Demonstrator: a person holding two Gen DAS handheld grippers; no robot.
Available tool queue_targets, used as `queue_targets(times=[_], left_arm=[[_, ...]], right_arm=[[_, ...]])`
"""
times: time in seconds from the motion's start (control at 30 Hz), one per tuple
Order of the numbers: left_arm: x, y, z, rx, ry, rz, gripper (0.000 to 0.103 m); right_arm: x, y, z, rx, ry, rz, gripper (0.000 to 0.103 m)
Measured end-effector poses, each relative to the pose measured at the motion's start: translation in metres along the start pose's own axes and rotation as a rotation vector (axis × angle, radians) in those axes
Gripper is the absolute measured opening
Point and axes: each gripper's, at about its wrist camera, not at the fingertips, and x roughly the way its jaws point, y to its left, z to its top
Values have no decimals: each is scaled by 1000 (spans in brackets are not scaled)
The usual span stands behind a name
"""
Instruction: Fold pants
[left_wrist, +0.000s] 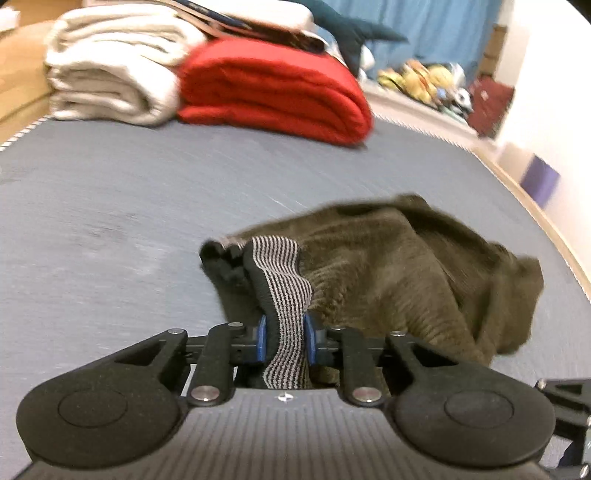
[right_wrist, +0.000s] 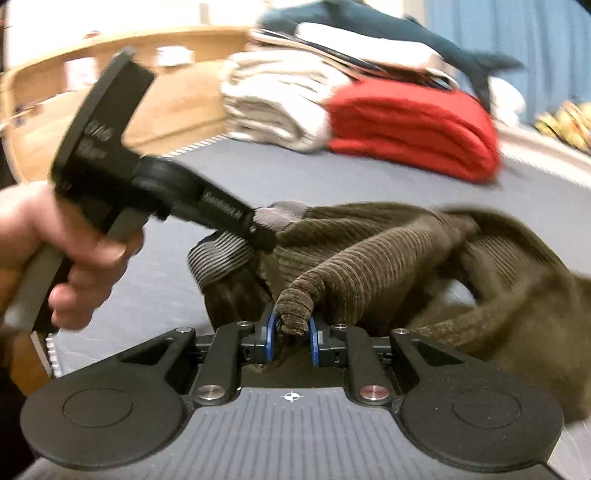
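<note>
The olive-brown ribbed corduroy pants (left_wrist: 388, 273) are bunched, not flat; the cloth is drawn into ridges and folds. A striped grey-and-black elastic waistband (left_wrist: 284, 295) shows at the near end.

The left gripper (left_wrist: 285, 341) is pinching that waistband: its blue pads (left_wrist: 261, 338) press on either side of the striped band, which passes between them towards the camera. The rest of the garment trails ahead and to the right of this gripper, over the grey-blue mattress surface (left_wrist: 110, 206).

The right gripper (right_wrist: 291, 338) is pinching a rolled knot of brown corduroy; its blue pads (right_wrist: 269, 336) bear on the bunch from both sides. The cloth runs ahead and to the right of it.

In the right wrist view the left gripper stands ahead and to the left of the right one, carried by a person's hand (right_wrist: 55, 254), its tip on the waistband.

Well beyond both grippers lie a folded red blanket (left_wrist: 273, 88) and a folded cream blanket (left_wrist: 114, 70), touching side by side.
</note>
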Motion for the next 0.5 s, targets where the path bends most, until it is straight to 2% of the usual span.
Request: queue_targets(times=[0.1,0.17,0.3,0.37,0.43,0.47,0.5], left_arm=[[-32,28,2,-18,-49,69,8],[-44,42,1,-43,-43,102,7],[-37,73,-9,-106,75,168,7],[-29,83,-13,-128,135,185,9],[-28,86,-12,-137,139,215,25],[-31,85,-11,-138,129,222,40],[-34,84,-11,-138,114,231,50]], right_arm=[[1,25,4,-75,-37,93,18],[2,41,5,-131,-50,149,18],[14,62,4,-172,-28,259,18],[26,75,-1,-213,35,276,19],[42,80,-7,-238,141,262,21],[48,81,-11,-235,178,256,22],[51,79,-11,-231,191,256,23]])
